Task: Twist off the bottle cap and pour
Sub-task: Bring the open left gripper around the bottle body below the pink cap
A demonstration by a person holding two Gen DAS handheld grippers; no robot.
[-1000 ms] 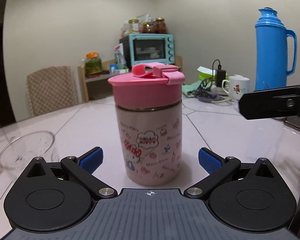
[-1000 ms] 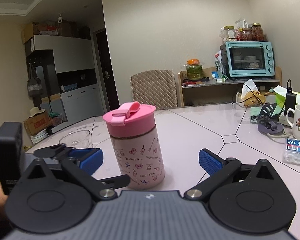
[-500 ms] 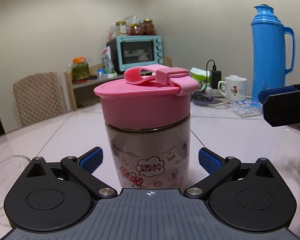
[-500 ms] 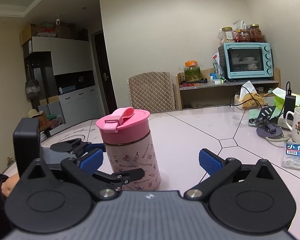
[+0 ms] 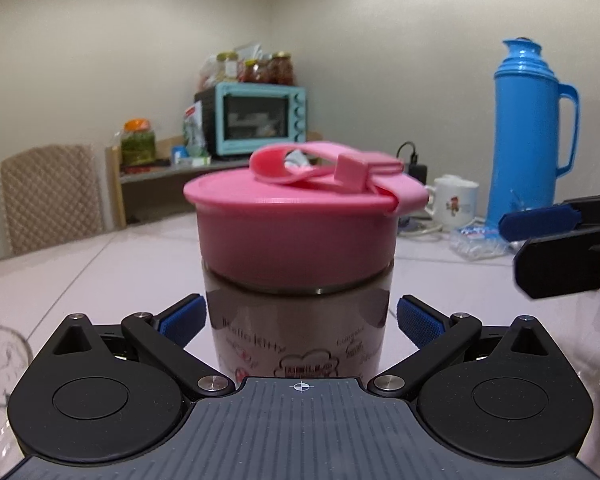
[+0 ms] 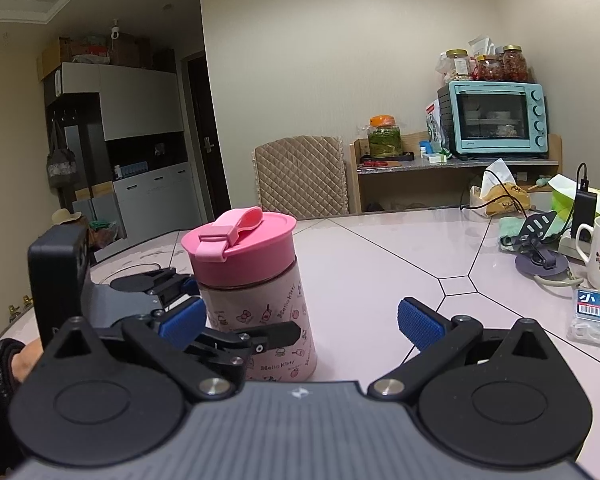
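Note:
A pink Hello Kitty bottle point(image 5: 296, 320) with a pink screw cap point(image 5: 296, 232) stands upright on the table. My left gripper point(image 5: 298, 318) is open, with its blue pads on either side of the bottle's body, close to it but not pressing. In the right wrist view the bottle point(image 6: 260, 304) stands left of centre, and the left gripper point(image 6: 236, 320) surrounds its lower body. My right gripper point(image 6: 298, 326) is open and empty, just right of and behind the bottle. A clear glass bowl point(image 5: 0, 364) sits at the left edge.
A blue thermos jug point(image 5: 528, 132), a white mug point(image 5: 454, 200) and a packet point(image 5: 476, 240) stand at the right. Cables, a phone stand point(image 6: 540, 248) and tissues lie at the far right. A chair point(image 6: 302, 176) and a shelf with an oven point(image 6: 496, 120) stand behind the table.
My left gripper has moved forward until the bottle sits between its fingers. My right gripper has shifted slightly, and the bottle now appears nearer to it.

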